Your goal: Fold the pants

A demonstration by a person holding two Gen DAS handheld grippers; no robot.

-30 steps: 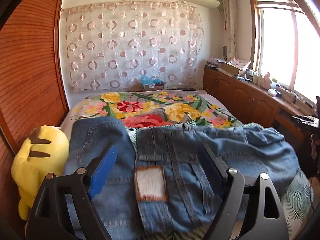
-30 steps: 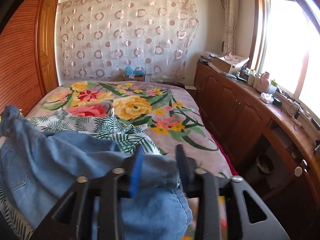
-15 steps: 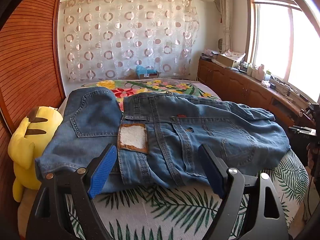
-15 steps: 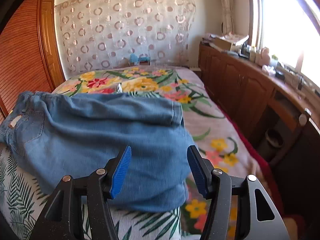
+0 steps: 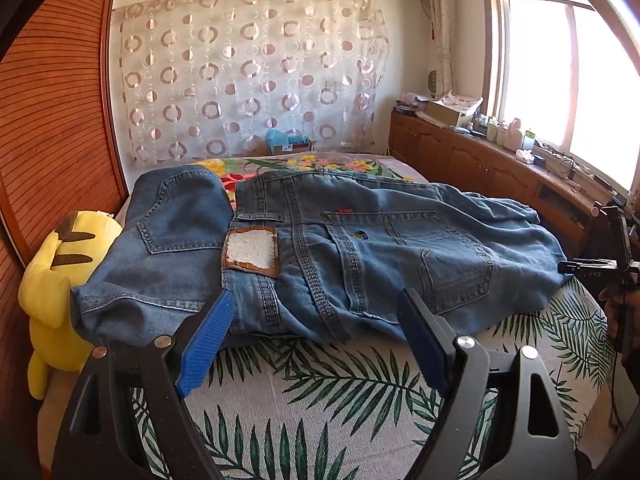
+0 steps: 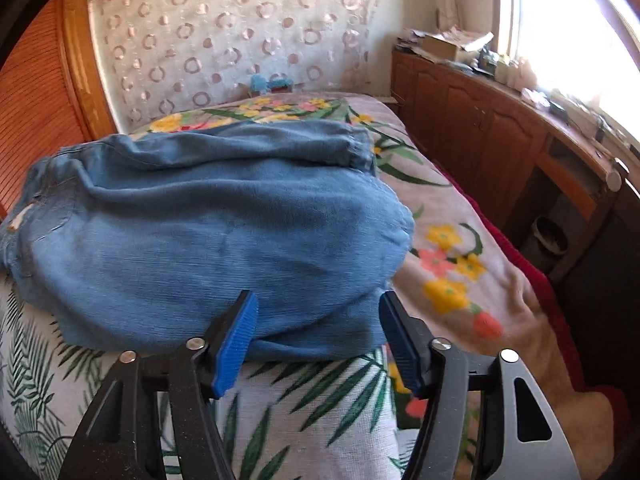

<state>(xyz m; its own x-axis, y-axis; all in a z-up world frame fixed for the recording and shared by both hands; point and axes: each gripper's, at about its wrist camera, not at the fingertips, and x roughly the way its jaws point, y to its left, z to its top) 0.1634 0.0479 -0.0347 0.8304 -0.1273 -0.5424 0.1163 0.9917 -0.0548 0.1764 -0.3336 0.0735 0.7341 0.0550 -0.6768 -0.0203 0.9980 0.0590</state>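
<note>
one pair of jeans (image 5: 320,248) lies folded across the bed (image 5: 320,400), beside one yellow plush toy (image 5: 56,280). two tongs: the left tongs (image 5: 316,332) stand wide apart and empty; the right tongs (image 6: 318,336) have just been opening, pads clear of the denim.

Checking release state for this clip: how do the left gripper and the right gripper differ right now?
The left gripper faces the jeans' waistband end with its leather patch; the right gripper faces the plain folded leg end. The left gripper's jaws stand wider; the right gripper's narrower jaws have just been opening, with the fold's edge just beyond their tips. Both are open, gripping nothing, over the leaf-print bedspread.
</note>
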